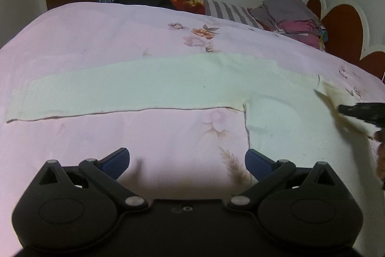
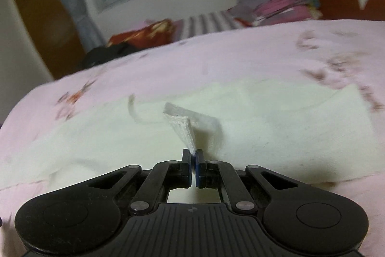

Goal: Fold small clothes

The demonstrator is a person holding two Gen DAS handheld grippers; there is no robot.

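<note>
A pale cream garment [image 1: 149, 88] lies spread flat on the pink floral bedsheet [image 1: 96, 35], one long sleeve stretched leftward with a thin dark seam along its edge. The cloth looks soft and matte. The left hand-held gripper [image 1: 187, 161] hovers near it, jaws apart and empty. The right hand-held gripper [image 2: 192, 155] is clamped on a lifted ribbed edge.

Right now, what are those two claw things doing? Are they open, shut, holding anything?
Left gripper: open, holding nothing, over the bedsheet.
Right gripper: shut on an edge of the white garment, lifting it.
</note>
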